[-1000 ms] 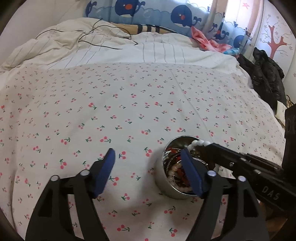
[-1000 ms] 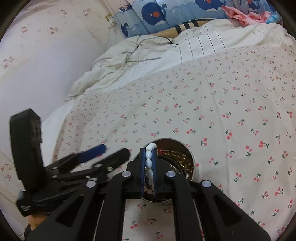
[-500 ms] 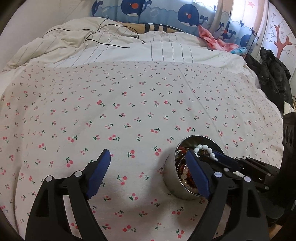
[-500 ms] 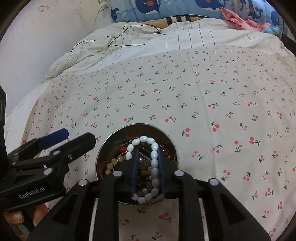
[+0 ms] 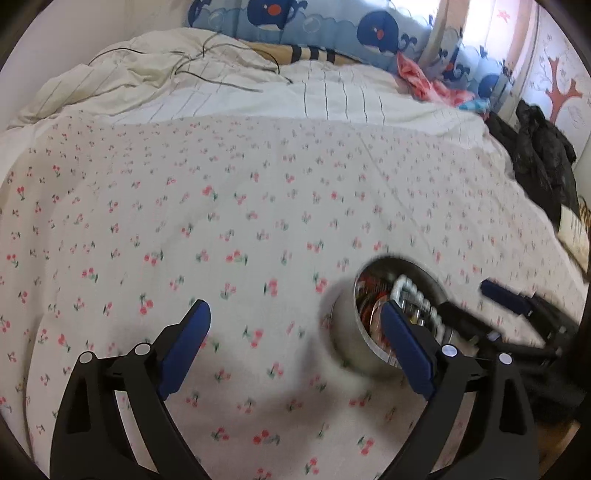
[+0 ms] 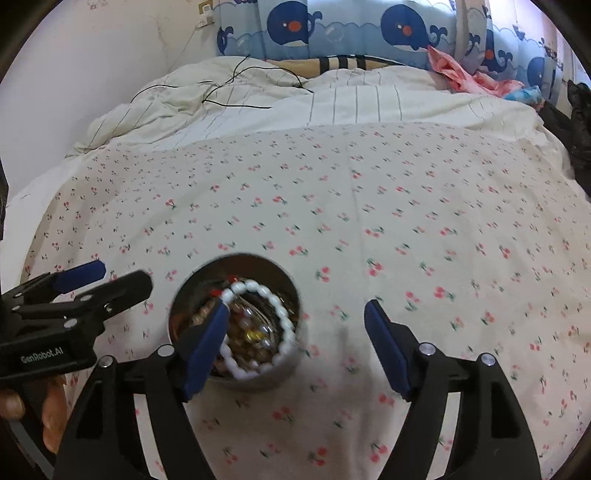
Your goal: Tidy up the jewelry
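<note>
A round metal tin (image 6: 236,380) stands on the cherry-print bed sheet and holds several beaded pieces. A white bead bracelet (image 6: 284,325) lies on top of them inside the tin. My right gripper (image 6: 297,314) is open and empty, its left finger at the tin's rim. In the left wrist view the tin (image 5: 351,332) and the white beads (image 5: 410,295) sit just behind the right finger of my left gripper (image 5: 295,314), which is open and empty. The left gripper also shows in the right wrist view (image 6: 99,277), to the left of the tin.
The cherry-print sheet (image 6: 369,221) covers the bed. A crumpled striped duvet (image 6: 221,107) with a black cable lies at the far end. Whale-print cushions (image 6: 332,29) and pink cloth (image 6: 465,77) lie behind it. Black clothing (image 5: 539,158) is heaped at the right edge.
My right gripper was shut on the white bead bracelet over the tin; it has opened wide and the bracelet now lies in the tin. The left gripper stayed open.
</note>
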